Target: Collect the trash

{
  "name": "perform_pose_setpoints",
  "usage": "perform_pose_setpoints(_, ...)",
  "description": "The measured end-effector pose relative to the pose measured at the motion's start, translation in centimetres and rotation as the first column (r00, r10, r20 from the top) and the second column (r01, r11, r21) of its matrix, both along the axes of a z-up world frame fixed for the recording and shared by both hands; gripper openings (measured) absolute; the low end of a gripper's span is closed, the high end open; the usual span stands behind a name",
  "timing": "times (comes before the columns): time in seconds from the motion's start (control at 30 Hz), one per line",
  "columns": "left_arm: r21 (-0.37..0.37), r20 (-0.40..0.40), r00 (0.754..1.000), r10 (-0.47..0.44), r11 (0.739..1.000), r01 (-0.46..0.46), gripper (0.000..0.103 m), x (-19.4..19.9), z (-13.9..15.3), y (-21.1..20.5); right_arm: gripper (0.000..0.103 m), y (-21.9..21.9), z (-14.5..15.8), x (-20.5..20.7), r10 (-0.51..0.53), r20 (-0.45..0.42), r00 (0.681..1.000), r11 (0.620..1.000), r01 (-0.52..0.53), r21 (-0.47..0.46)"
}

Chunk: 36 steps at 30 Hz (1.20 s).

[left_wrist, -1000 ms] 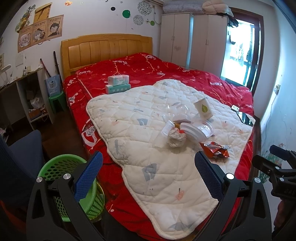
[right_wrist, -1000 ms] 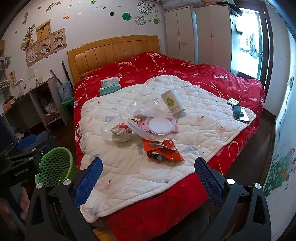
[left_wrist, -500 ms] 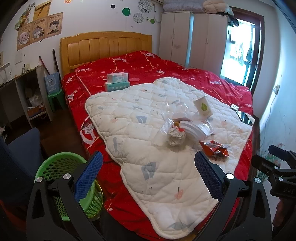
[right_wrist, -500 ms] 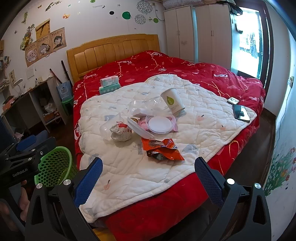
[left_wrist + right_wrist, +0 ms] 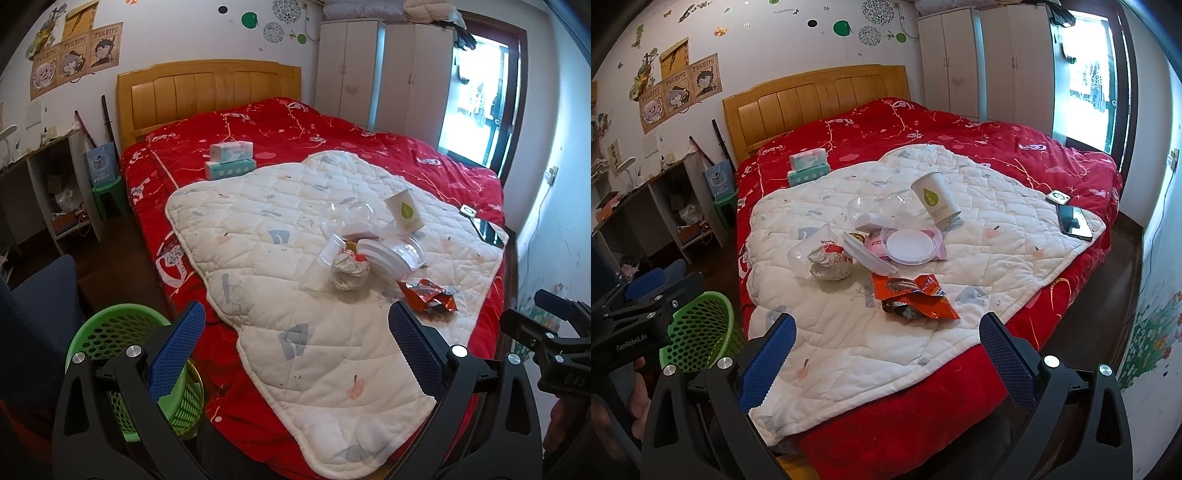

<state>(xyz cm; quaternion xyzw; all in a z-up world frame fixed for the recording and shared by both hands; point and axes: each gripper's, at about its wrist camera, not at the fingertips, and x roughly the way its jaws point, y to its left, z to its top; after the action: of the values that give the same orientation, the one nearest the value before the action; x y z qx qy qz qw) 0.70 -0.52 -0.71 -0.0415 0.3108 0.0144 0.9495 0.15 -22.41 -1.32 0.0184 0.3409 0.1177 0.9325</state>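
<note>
Trash lies on a white quilt (image 5: 923,177) on the red bed: an orange snack wrapper (image 5: 912,295) (image 5: 428,295), a crumpled paper ball (image 5: 829,264) (image 5: 349,271), a clear plastic cup (image 5: 325,258), white lids and clear containers (image 5: 908,245) (image 5: 391,253), and a paper cup (image 5: 934,203) (image 5: 404,212). A green basket (image 5: 122,332) (image 5: 698,332) stands on the floor at the bed's near left. My left gripper (image 5: 295,354) and right gripper (image 5: 886,358) are both open and empty, held short of the bed.
Two tissue packs (image 5: 807,166) lie near the wooden headboard (image 5: 820,99). A phone (image 5: 1073,221) and a small white device (image 5: 1057,196) lie at the quilt's right edge. A desk (image 5: 646,206) and green stool (image 5: 107,195) stand left; wardrobes (image 5: 982,62) at the back.
Both views have shifted slightly: the trash pile looks a little nearer. Both grippers stay open and nothing on the bed has moved.
</note>
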Motion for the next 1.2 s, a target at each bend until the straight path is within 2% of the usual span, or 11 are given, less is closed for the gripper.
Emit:
perform_pose_setpoints(0.3,-0.022,-0.028,1.0,-0.006,1.0,0.005,0.098,1.2,-0.3,0.4,0.096,0.5,-0.4,1.0,0.012,-0.02,1.0,1.0,-0.013,-0.006)
perform_pose_setpoints(0.6,-0.014,-0.038,0.999,-0.005,1.0,0.004,0.098,2.4,-0.6,0.5,0.096,0.5,-1.1,2.3,0.031,-0.054,0.998,0.999,-0.032,-0.011)
perform_pose_setpoints(1.2,-0.009,-0.078,0.997,-0.014,1.0,0.013,0.098,5.7,-1.8,1.3,0.096,-1.1,-4.0,7.4,0.08,-0.18,0.98,0.997,-0.078,0.019)
